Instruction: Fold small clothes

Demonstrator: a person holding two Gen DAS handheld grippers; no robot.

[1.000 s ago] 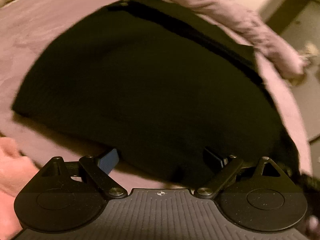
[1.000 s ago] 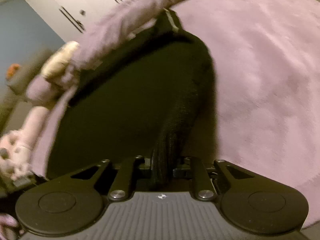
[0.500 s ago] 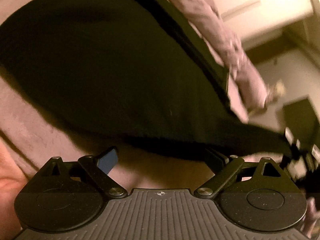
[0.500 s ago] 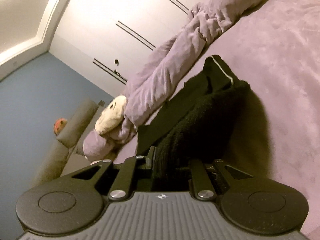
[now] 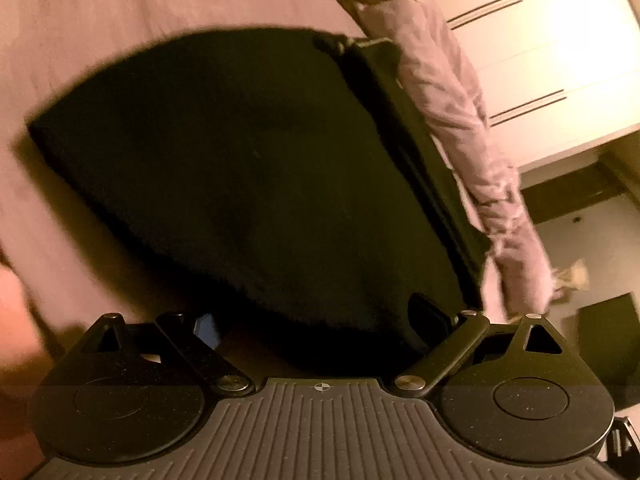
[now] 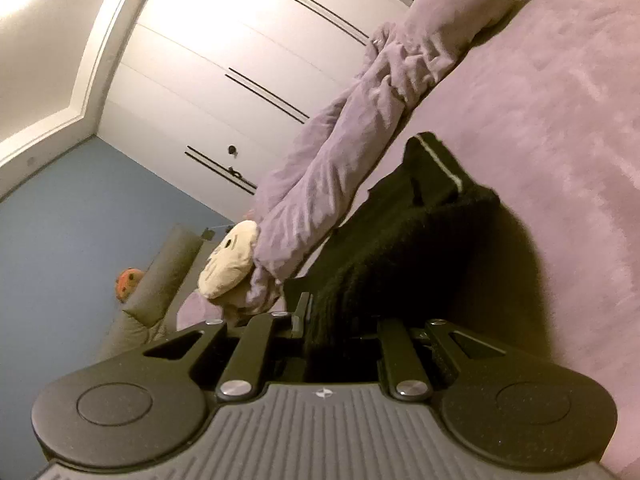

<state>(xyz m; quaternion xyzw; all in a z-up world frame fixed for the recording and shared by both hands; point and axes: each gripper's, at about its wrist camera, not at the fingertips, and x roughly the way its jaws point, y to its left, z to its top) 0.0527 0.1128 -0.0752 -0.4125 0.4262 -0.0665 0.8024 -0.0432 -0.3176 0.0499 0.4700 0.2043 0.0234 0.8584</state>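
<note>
My left gripper (image 5: pixel 316 328) has its jaws spread wide just above the near edge of the black knit garment (image 5: pixel 248 160), gripping nothing. The garment lies on the pink bedspread (image 5: pixel 120 8), beside a bunched pink blanket (image 5: pixel 460 120); white wardrobe doors (image 5: pixel 540 48) stand beyond.

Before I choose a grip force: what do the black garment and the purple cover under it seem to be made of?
The black garment: looks like a thick, soft knit, matte, with a fuzzy ribbed edge where the right gripper pinches it. The purple cover: seems a plush fleece or velour, with patchy, faintly shiny nap. Neither fibre is certain.
</note>
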